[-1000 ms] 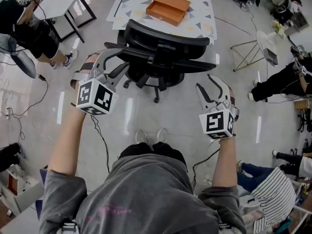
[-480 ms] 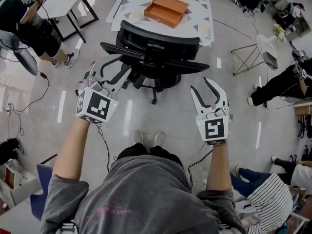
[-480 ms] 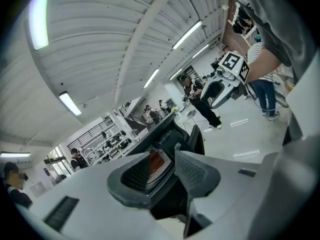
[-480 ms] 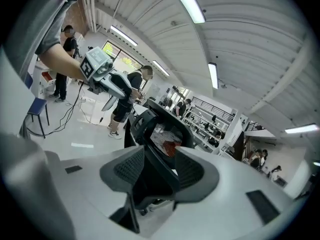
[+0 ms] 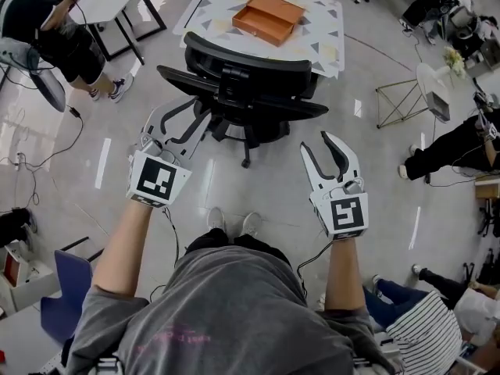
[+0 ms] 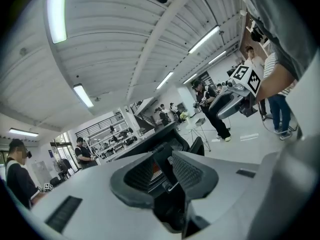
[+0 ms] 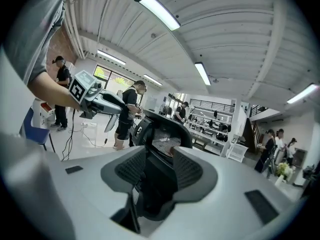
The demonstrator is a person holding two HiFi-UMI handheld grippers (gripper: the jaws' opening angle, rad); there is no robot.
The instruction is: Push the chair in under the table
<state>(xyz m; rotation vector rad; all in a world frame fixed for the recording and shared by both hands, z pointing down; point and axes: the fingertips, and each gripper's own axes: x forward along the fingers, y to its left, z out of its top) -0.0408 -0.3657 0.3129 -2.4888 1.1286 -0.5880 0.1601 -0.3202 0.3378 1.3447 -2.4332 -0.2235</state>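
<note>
**Chair at the desk edge, both grippers empty just short of it**

- Chair (image 5: 248,84) stands on the floor (image 5: 273,178) with its back to the person, against the near edge of the desk (image 5: 316,10). The backrest covers the seat from above, so the head view doesn't show how far the seat sits under the desk. Only part of the wheeled base shows below the backrest.
- The far edge of the desk is cut off by the frame top and its legs are hidden. An orange box (image 5: 269,14) lies on it.
- Left gripper (image 5: 181,119): jaws spread, just been closing, nothing pinched. In the head view it overlaps the chair's left armrest, and contact can't be judged from there. The left gripper view shows the gap (image 6: 162,170) empty, with the chair (image 6: 175,138) beyond the tips.
- Right gripper (image 5: 320,143): jaws spread, also just been closing, nothing between them. It is over bare floor near the chair's right side, clear of it. Its own view shows the gap (image 7: 160,171) with the chair back (image 7: 167,131) framed well ahead.
- Bystanders at the frame edges are mostly cropped.
</note>
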